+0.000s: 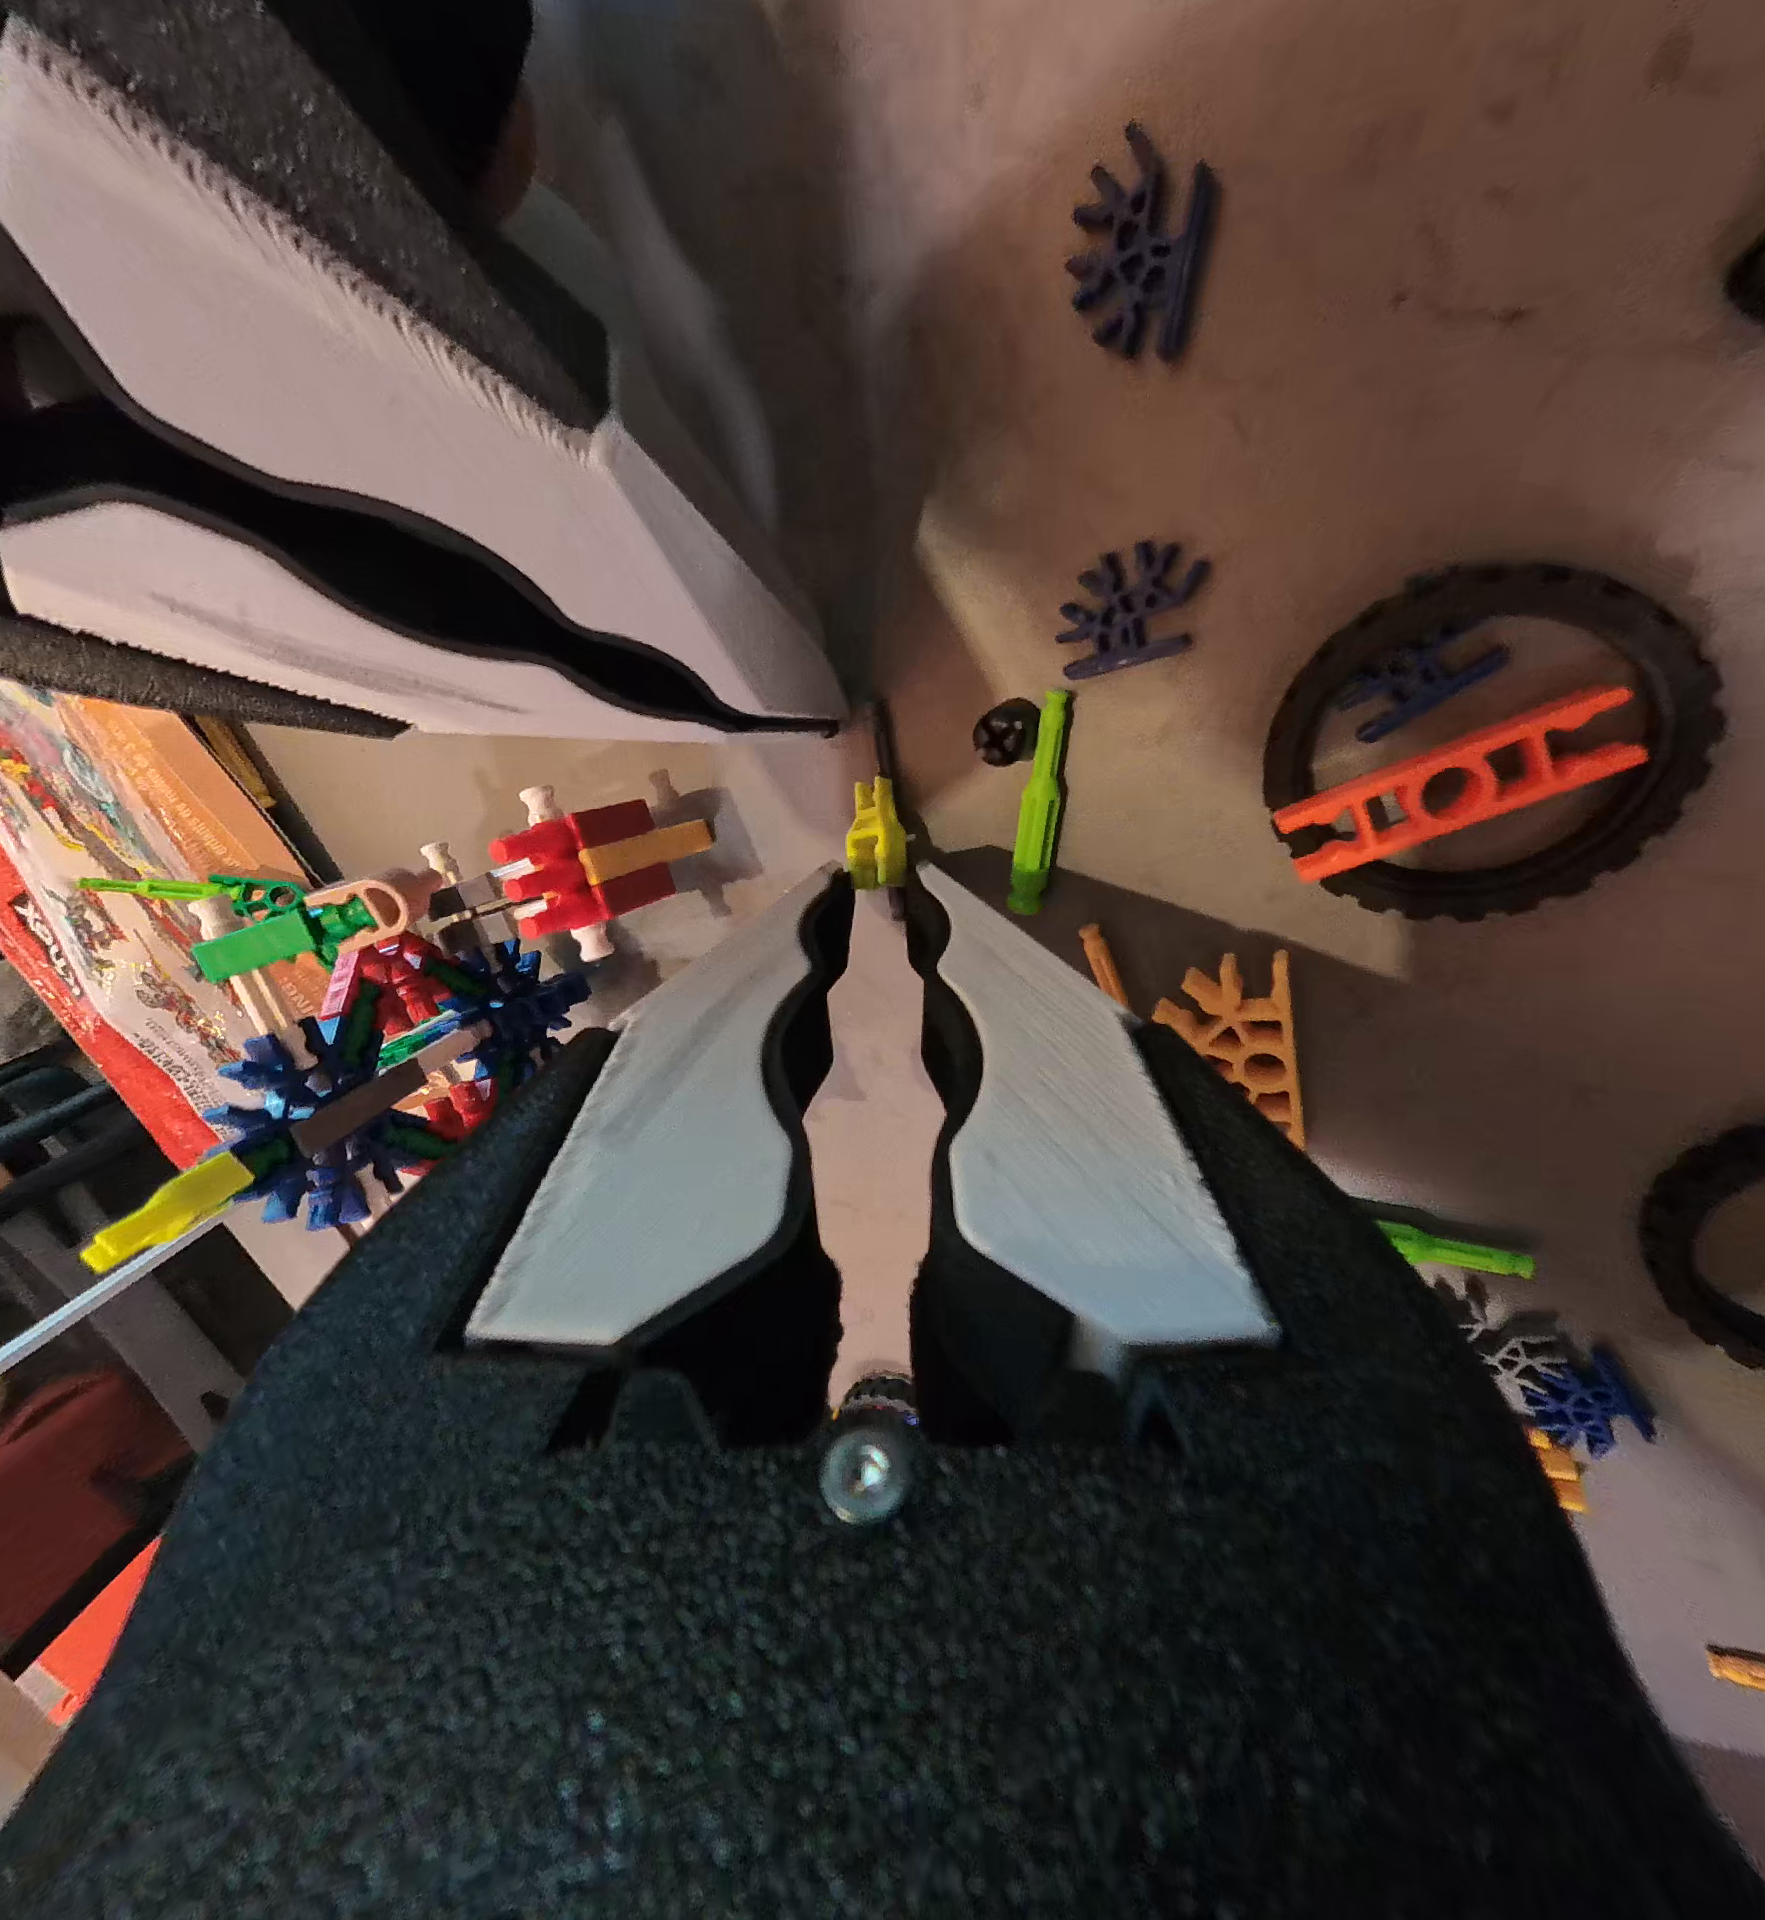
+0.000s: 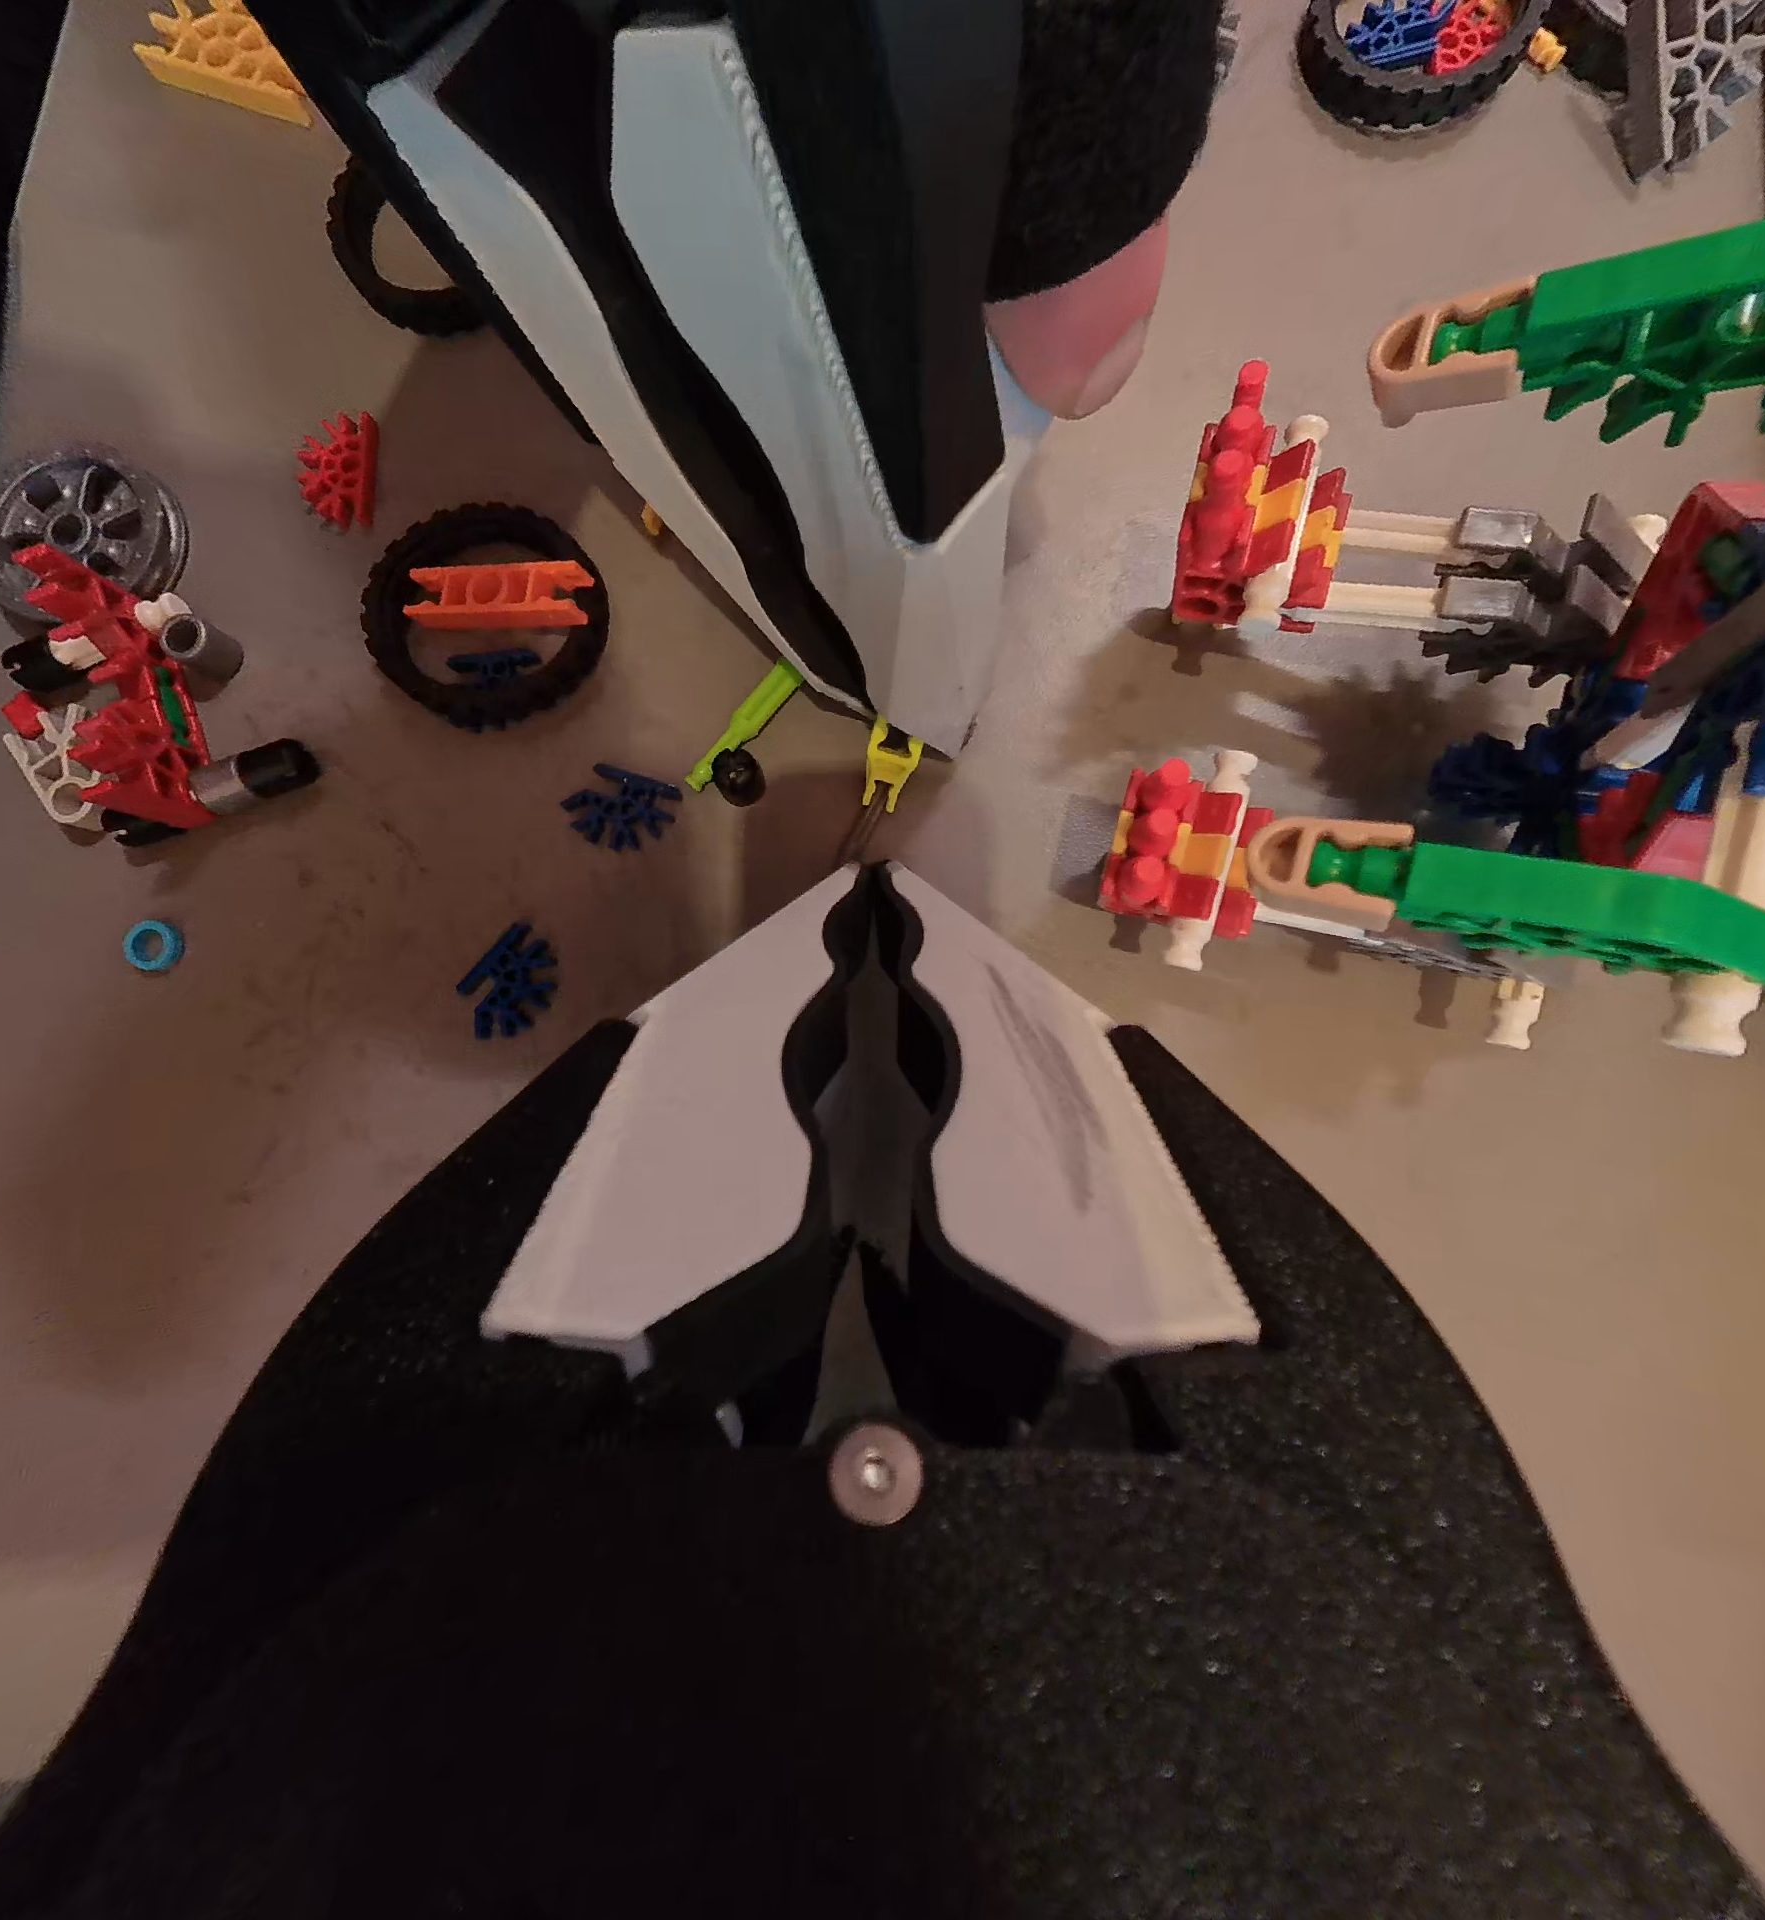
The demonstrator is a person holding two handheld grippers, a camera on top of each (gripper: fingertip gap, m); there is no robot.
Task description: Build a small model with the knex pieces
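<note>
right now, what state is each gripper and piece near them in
left gripper: shut on yellow connector
right gripper: shut on thin dark rod
thin dark rod: end meets yellow connector
orange connector: flat inside black tyre
lime rod: lying loose

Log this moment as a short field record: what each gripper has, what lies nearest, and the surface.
left gripper: shut on yellow clip, pinched at the tips
right gripper: shut on thin dark rod that runs up to the yellow clip
contact: both grippers meet tip to tip at the clip
nearest loose parts: lime green rod and small black ball, lying together
further left: black tyre around an orange connector
right side: red and yellow block assembly
surface: grey tabletop
</note>
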